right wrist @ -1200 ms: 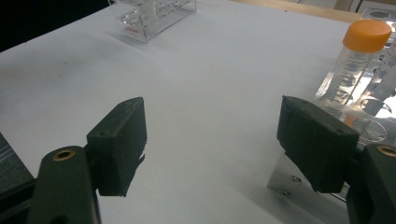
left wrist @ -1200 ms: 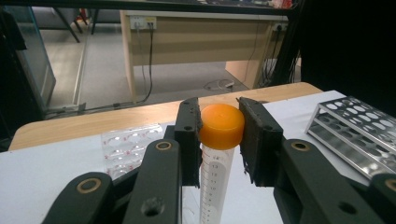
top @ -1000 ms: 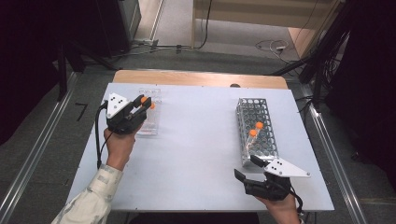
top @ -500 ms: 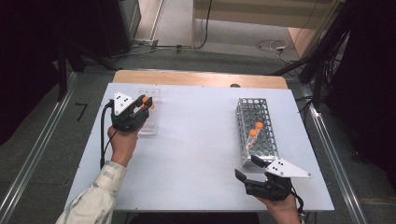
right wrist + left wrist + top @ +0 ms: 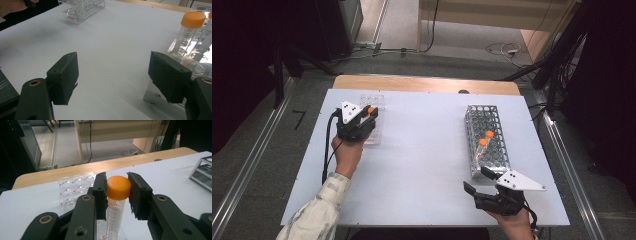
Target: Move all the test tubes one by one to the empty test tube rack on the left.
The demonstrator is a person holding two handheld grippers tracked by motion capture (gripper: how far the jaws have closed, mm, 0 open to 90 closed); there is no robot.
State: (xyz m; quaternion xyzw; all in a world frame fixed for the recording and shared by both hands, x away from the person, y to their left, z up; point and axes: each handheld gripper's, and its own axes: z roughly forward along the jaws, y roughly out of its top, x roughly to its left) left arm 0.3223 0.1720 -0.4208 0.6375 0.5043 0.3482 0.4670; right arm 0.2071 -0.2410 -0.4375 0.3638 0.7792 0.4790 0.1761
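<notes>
Two black pads of the left gripper (image 5: 117,195) are clamped on the orange cap of a tube (image 5: 115,202), which is held upright over the clear rack (image 5: 75,187) at the table's (image 5: 422,150) left side. If lowered off-centre, the tube could be caught on a well rim, and the light rack tipped. Farther off, the right gripper (image 5: 478,181) is held wide and empty beside the metal rack (image 5: 486,140), where two capped tubes could be knocked.

White counter (image 5: 427,165), wooden strip (image 5: 427,83) along far edge. Grey floor (image 5: 402,30) beyond, cables (image 5: 507,50) trailing. Metal rails (image 5: 247,170) flank counter.
</notes>
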